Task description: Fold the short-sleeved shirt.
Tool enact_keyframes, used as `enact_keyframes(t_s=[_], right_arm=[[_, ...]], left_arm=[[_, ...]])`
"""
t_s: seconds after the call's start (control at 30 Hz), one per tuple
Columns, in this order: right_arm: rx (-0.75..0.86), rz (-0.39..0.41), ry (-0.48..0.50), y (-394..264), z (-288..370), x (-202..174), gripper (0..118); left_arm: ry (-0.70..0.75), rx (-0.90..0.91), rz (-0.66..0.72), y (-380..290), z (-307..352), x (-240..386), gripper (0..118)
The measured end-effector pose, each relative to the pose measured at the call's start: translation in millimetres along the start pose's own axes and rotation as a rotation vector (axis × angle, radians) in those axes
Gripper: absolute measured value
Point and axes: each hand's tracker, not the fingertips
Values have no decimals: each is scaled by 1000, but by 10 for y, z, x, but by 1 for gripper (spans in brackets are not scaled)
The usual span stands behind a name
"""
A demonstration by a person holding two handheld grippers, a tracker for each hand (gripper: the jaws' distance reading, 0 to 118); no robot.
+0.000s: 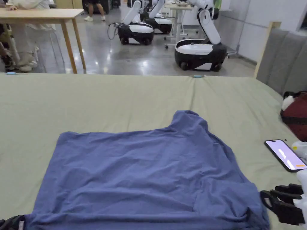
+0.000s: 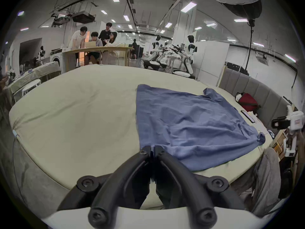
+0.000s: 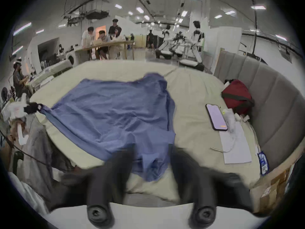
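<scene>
A blue short-sleeved shirt lies spread flat on the green bed sheet, one sleeve pointing to the far side. At the shirt's near left corner my left gripper is shut on the hem; the head view catches it at the bottom left edge, and in the right gripper view the cloth is drawn taut to it. My right gripper stands open, blurred, its jaws on either side of the near right sleeve. In the head view it hovers just right of the shirt.
A lit phone, a red bag and paper sheets lie on the bed's right side by the grey headboard. Wheeled robots and a wooden table with people stand beyond the bed.
</scene>
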Motion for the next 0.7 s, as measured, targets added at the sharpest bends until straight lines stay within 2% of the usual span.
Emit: enact_keyframes(t_s=[0.03, 0.07, 0.13, 0.2, 0.23, 0.3, 0.43, 0.53, 0.7], right_arm=[[-58, -16, -11, -17, -199, 48, 72], [-108, -32, -24, -39, -363, 103, 76], [-166, -61, -16, -111, -636, 259, 75], [-214, -77, 15, -167, -811, 331, 69], [-243, -84, 35, -198, -871, 348, 61], [-256, -93, 46, -307, -929, 320, 54], [-203, -70, 64, -346, -758, 240, 13], [-195, -11, 36, -335, -670, 98, 8], [-133, -52, 35, -261, -589, 187, 7]], left_arm=[[0, -4, -2, -1, -14, 16, 2], [1, -4, -1, -29, -36, -19, 2], [-3, -8, 1, -38, -41, -20, 2], [3, -9, -3, -77, -64, -32, 2], [5, -10, -2, -84, -65, -38, 2], [5, -12, 5, -95, -59, -42, 2], [7, -15, -8, -120, -38, -10, 2], [5, -20, -20, -133, -67, -27, 2], [-12, 17, -11, -12, -42, 7, 2]])
